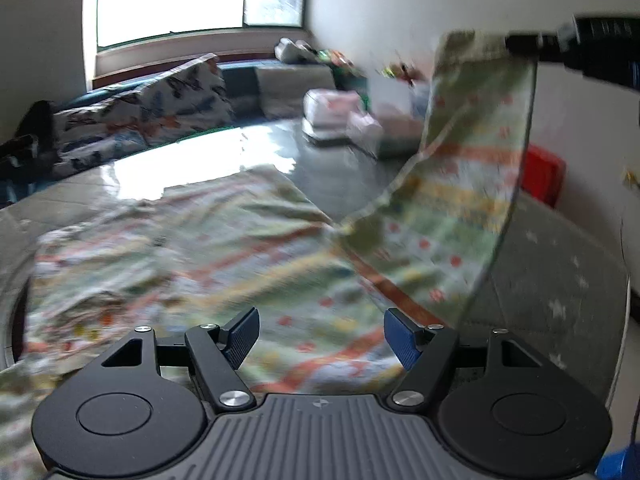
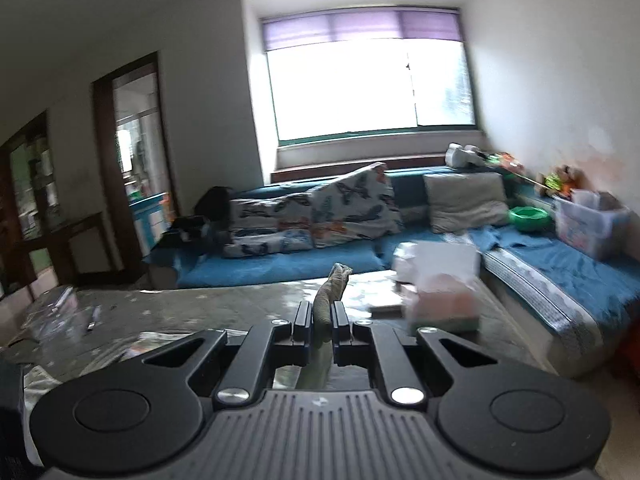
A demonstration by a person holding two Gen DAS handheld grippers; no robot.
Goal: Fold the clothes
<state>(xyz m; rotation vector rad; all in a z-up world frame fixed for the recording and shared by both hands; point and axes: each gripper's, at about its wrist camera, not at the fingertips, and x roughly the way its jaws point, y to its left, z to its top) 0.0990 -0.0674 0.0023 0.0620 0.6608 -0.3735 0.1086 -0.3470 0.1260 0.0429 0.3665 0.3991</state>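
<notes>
A patterned garment (image 1: 192, 256), pale green with red, yellow and white stripes, lies spread on a glossy table (image 1: 192, 160). My left gripper (image 1: 320, 332) is open just above the near part of the garment, holding nothing. One section of the garment (image 1: 472, 168) is lifted high at the right by my right gripper (image 1: 516, 42), seen at the top right of the left wrist view. In the right wrist view my right gripper (image 2: 322, 316) is shut on a bunched edge of the garment (image 2: 330, 292), above the table (image 2: 192, 304).
White boxes and packets (image 1: 340, 120) stand at the table's far side; a tissue box (image 2: 444, 304) sits close to the right gripper. A blue sofa (image 2: 280, 268) with patterned cushions runs behind. A red stool (image 1: 544, 172) stands at the right.
</notes>
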